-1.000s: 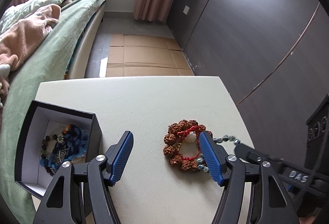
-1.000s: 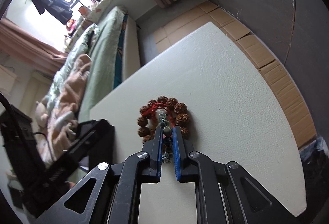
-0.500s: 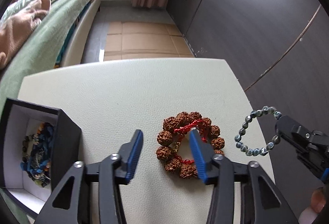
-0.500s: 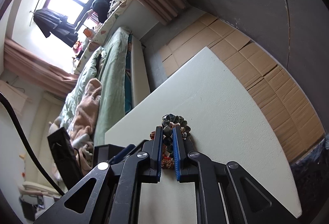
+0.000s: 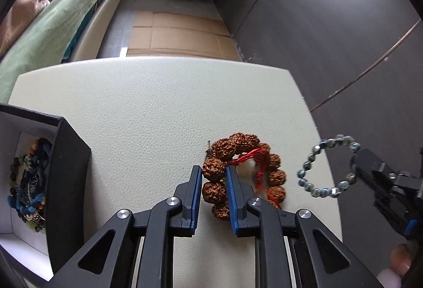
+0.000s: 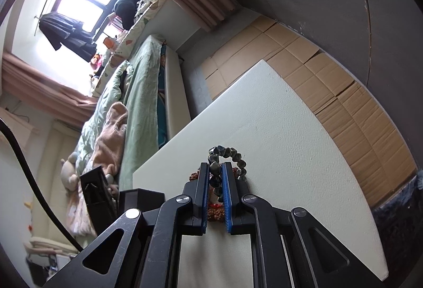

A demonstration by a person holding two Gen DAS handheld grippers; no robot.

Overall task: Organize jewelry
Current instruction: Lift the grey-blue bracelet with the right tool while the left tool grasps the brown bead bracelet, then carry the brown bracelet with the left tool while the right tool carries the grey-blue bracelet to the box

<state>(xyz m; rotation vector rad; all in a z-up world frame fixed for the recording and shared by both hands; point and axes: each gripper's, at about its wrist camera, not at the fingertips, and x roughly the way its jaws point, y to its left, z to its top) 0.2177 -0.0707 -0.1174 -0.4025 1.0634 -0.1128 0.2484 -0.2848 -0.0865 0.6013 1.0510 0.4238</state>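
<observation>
L gripper (image 5: 213, 177) jaws clamped on near-left beads of the rudraksha bracelet (image 5: 244, 171) flat on table (image 5: 148, 113); open jewelry box (image 5: 67, 169) lies to its left; R gripper (image 6: 214, 177) pinches grey bead bracelet (image 6: 229, 156) aloft at right, farther from box.

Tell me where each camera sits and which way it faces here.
Left wrist: on the left gripper, looking down at the table; its jaws close on the brown seed-bead bracelet; black jewelry box at left, right gripper at right.
Right wrist: on the right gripper, tilted, facing the bed and window; it holds the grey bead bracelet.
Shared: both bracelets, table, box, bed.
</observation>
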